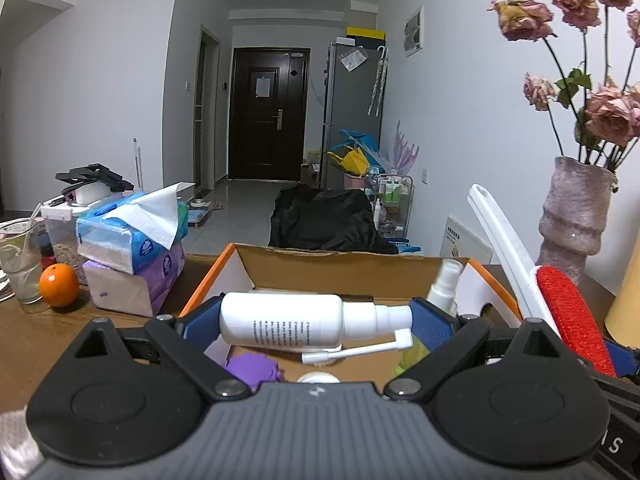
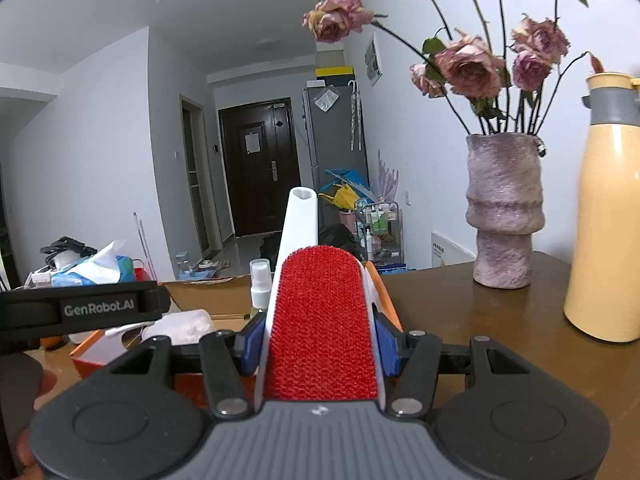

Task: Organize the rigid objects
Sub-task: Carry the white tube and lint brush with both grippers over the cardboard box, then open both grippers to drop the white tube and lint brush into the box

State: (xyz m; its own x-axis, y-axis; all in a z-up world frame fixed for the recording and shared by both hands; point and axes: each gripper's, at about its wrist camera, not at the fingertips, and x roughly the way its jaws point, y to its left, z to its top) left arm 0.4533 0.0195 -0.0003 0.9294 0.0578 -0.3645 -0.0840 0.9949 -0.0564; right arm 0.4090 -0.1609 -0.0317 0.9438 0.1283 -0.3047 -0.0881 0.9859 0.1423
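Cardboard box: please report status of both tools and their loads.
Left tool shut on white spray bottle. Right tool shut on red lint brush. Both over cardboard box, partly filled.

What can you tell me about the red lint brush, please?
The lint brush has a white plastic body with a red bristly pad on its face and a long white handle ending in a hanging hole. The right gripper clamps its head between blue pads, handle pointing forward and up, above the cardboard box edge.

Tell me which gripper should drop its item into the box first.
Left, probably. Its gripper holds the spray bottle right over the box; the right gripper's lint brush sits at the box's edge.
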